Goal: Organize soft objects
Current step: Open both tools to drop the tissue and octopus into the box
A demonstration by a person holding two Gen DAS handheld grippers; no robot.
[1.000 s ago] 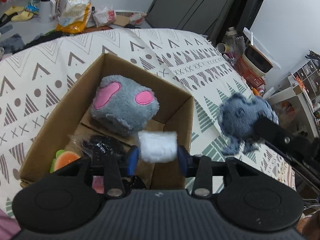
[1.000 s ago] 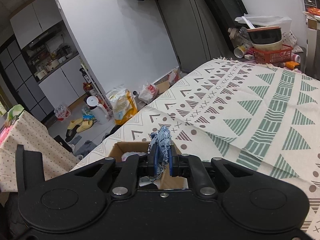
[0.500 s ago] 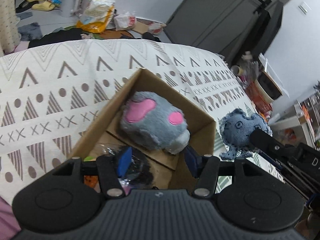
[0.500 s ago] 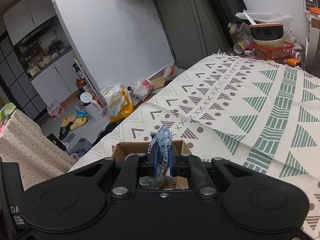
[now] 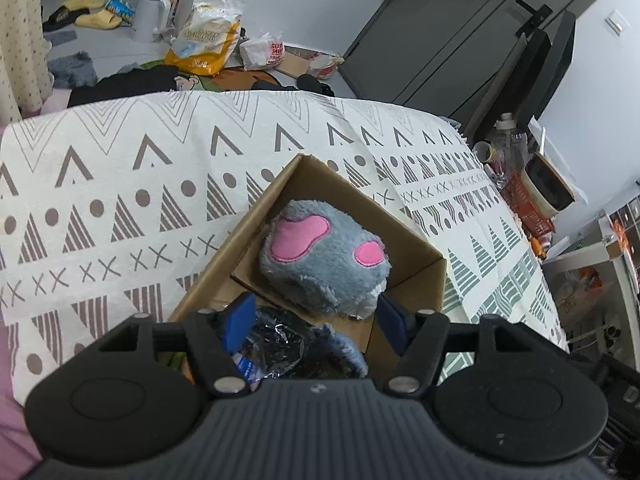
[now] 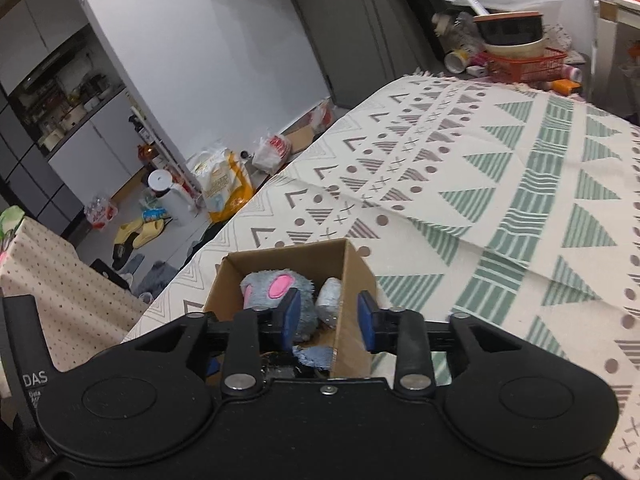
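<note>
Left wrist view
- Left gripper (image 5: 314,322): released; jaws just opened wider; blue pads apart above the box, nothing pressed between them.
- Cardboard box (image 5: 416,236): open-topped, resting on the patterned blanket (image 5: 120,200).
- Grey plush toy (image 5: 324,264): inside the box at its far end, pink patches facing up.
- Blue fabric toy (image 5: 344,350): inside the box, near end, partly hidden behind the gripper body.
- Black crinkled packet (image 5: 280,344): inside the box, just beside the blue fabric toy, below the left pad.
- Floor beyond the blanket: yellow bag (image 5: 206,42), white jug (image 5: 150,14), yellow slippers (image 5: 94,20).

Right wrist view
- Right gripper (image 6: 329,322): released; jaws just opened; pads apart, straddling the box's right wall, no pad contact visible.
- Cardboard box (image 6: 352,276): on the blanket (image 6: 500,200), near its edge.
- Grey plush toy (image 6: 272,288): inside the box, partly behind the left pad.
- White soft roll (image 6: 330,296): inside the box, between the grey plush toy and the right wall.
- Blue fabric toy (image 6: 316,356): inside the box, near corner, below the pads, apart from them.
- Red basket (image 6: 528,66): past the far end of the blanket, bowls stacked in it.
</note>
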